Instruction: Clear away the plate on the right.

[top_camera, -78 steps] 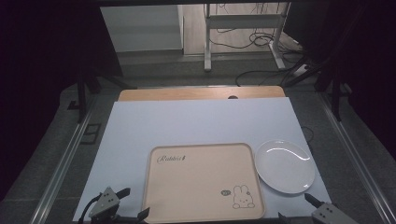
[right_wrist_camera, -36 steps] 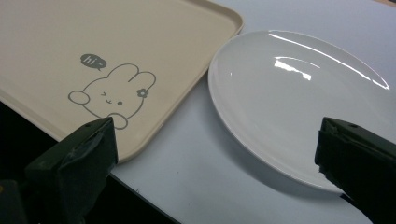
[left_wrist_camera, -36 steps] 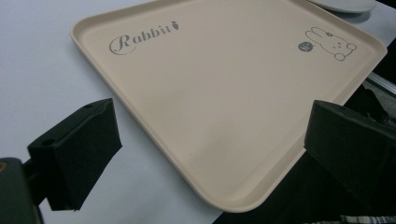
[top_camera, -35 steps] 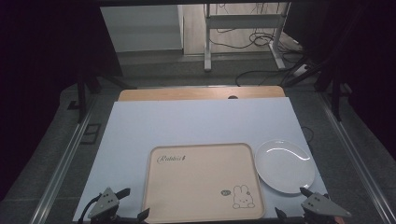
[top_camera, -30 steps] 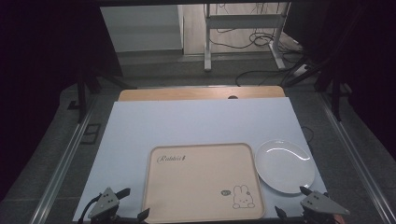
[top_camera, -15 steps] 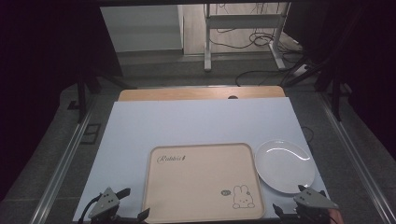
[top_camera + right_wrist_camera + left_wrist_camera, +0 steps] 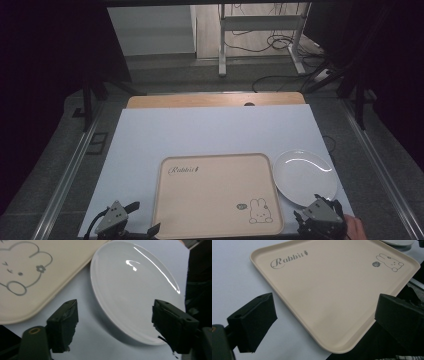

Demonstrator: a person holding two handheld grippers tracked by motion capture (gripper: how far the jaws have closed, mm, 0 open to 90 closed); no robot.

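A beige tray [image 7: 217, 195] printed with a rabbit lies empty at the near middle of the white table sheet. A white plate [image 7: 304, 177] sits just right of it, also empty. My left gripper [image 7: 142, 218] hovers open at the tray's near left corner. In the left gripper view the tray [image 7: 332, 290] spreads beyond the wide-apart jaws of the left gripper [image 7: 327, 315]. My right gripper [image 7: 316, 209] is open at the plate's near edge. In the right gripper view the plate [image 7: 135, 290] lies between and beyond the jaws of the right gripper [image 7: 117, 321], with the tray corner [image 7: 30, 277] to its left.
The white sheet [image 7: 210, 130] covers a wooden tabletop [image 7: 215, 100] whose far strip shows. Metal rails [image 7: 70, 170] run along both sides. A desk frame and cables [image 7: 260, 40] stand on the floor beyond. A hand [image 7: 355, 230] holds the right gripper at the bottom edge.
My right gripper has moved left and a little forward, up to the plate's near edge. The left gripper, tray and plate have stayed put.
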